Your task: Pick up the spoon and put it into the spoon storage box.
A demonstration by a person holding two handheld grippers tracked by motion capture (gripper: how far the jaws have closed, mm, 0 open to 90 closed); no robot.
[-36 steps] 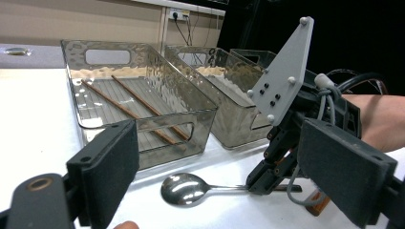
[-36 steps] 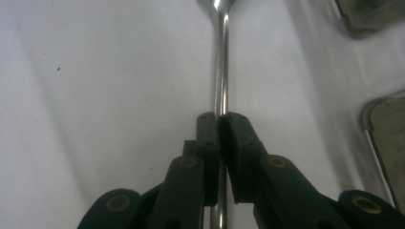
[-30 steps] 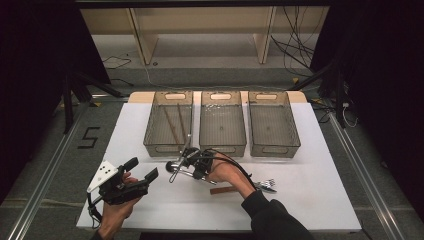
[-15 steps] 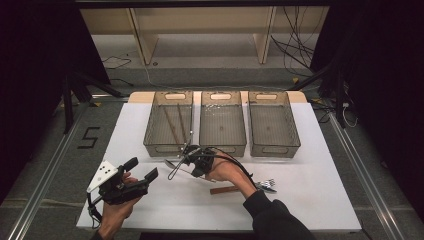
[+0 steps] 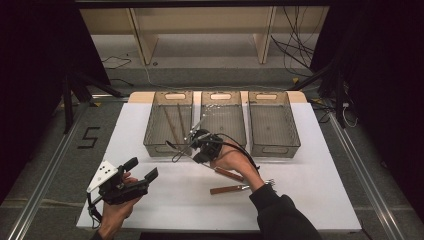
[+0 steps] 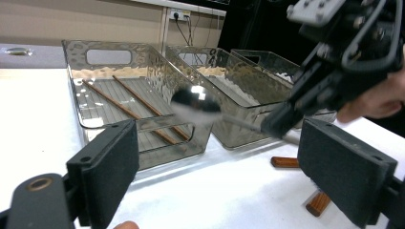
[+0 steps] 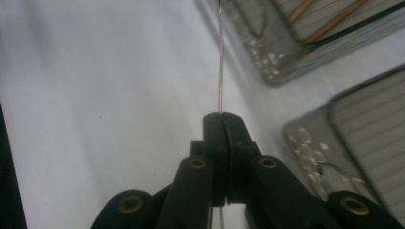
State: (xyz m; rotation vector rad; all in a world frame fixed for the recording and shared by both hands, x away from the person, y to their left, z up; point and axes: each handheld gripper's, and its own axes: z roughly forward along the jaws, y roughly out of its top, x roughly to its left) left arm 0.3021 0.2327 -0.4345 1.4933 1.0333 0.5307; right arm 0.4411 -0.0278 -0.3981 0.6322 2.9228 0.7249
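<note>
One spoon (image 6: 196, 102) is clamped in the right gripper (image 5: 194, 141) jaws; left gripper (image 5: 142, 170) jaws are spread, empty. Three bins (image 5: 274, 150), two chopsticks (image 6: 122, 106) counted.

Hidden, cropped and blurred parts

In the right gripper view the spoon (image 7: 219, 62) shows edge-on as a thin line; its bowl is cut off by the top edge and its handle is hidden between the shut jaws. In the left gripper view the spoon's bowl (image 6: 195, 102) is blurred. There the right gripper (image 6: 334, 62) is cropped at the top and right edges, and the two wooden handles (image 6: 286, 162) on the table are partly hidden behind the left gripper's near jaw. In the high view the fork (image 5: 267, 183) by the sleeve (image 5: 280, 215) is too small to make out clearly, and the sleeve covers part of it.
</note>
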